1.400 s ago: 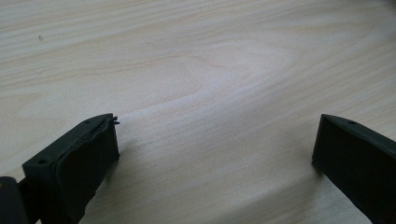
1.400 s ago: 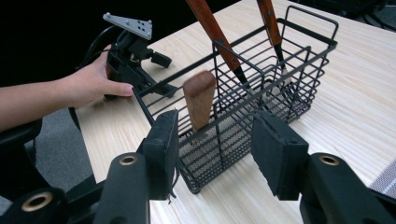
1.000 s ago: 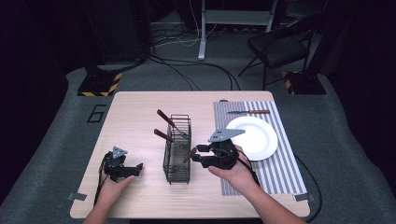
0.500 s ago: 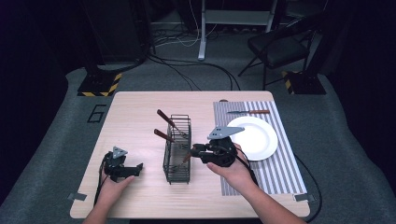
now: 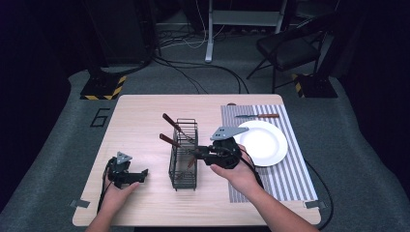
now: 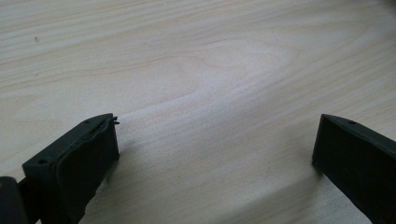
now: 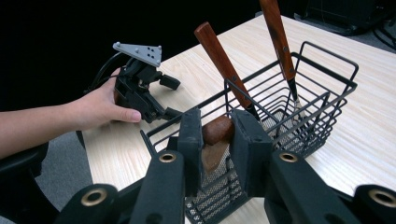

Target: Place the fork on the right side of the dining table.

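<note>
Closing since a second ago, the right gripper [image 7: 215,154] is now pinching a brown wooden utensil handle [image 7: 217,129] at the rim of the black wire basket [image 5: 183,154]. Leftward, the left gripper [image 5: 126,174] is resting on the pale wooden table [image 6: 196,70], jaws standing wide apart. Two more wooden-handled utensils [image 7: 223,60] are leaning in the basket; a white round plate [image 5: 263,142] is sitting rightward.

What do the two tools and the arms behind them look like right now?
Both tools are black. The left tool and right tool each carry a grey three-cornered plate with small holes and trail a black cable. The right one shows round brass-coloured pivots. Both forearms are bare, no sleeves.
</note>
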`<state>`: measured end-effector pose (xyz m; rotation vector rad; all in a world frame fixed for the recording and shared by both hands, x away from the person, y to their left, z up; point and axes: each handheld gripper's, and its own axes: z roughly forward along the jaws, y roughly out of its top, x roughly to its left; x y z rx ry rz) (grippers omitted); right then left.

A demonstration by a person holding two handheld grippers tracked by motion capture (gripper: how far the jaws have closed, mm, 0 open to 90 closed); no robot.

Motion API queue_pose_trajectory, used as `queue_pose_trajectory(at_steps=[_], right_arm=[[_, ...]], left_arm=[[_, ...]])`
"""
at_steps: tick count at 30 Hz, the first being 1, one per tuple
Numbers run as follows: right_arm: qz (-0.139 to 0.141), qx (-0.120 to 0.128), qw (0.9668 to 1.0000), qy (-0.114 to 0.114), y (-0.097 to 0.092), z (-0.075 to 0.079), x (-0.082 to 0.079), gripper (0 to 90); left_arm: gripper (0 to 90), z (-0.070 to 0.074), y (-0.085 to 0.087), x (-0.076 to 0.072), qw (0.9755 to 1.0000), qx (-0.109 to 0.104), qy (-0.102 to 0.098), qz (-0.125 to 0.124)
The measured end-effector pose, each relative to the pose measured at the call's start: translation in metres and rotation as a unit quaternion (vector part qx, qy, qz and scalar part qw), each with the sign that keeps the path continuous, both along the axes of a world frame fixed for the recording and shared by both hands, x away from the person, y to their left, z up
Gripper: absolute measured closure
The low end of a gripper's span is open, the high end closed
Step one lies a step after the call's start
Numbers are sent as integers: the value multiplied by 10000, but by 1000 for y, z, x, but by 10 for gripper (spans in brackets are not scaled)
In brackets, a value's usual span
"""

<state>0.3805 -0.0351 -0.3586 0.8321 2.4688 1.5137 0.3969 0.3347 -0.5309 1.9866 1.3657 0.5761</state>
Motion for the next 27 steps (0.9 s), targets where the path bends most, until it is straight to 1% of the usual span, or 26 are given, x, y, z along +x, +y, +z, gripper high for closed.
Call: queue_pose_trajectory(at_steps=[7,8,14,20,21,22,24,26,27], right_arm=[[-29,43,10000,-65,2,6,0,742],[-11,43,9999,-112,3,9,0,742],[3,54,9998,-182,4,15,0,743],[55,38,9994,-346,7,26,-1,743],[55,38,9994,-346,7,26,-1,743],[54,23,9992,-383,9,30,-2,742],[45,28,9993,-378,9,32,-2,742],[69,35,9991,-424,10,38,-3,743],[69,35,9991,-424,10,38,-3,743]], left_arm=[[1,0,0,0,10000,-1,-1,0],[1,0,0,0,10000,0,1,-1],[1,0,0,0,10000,1,0,-1],[1,0,0,0,10000,-1,0,1],[1,0,0,0,10000,-1,0,1],[1,0,0,0,10000,-1,-1,1],[1,0,0,0,10000,0,-1,1],[1,0,0,0,10000,-1,0,1],[1,0,0,0,10000,-1,0,1]])
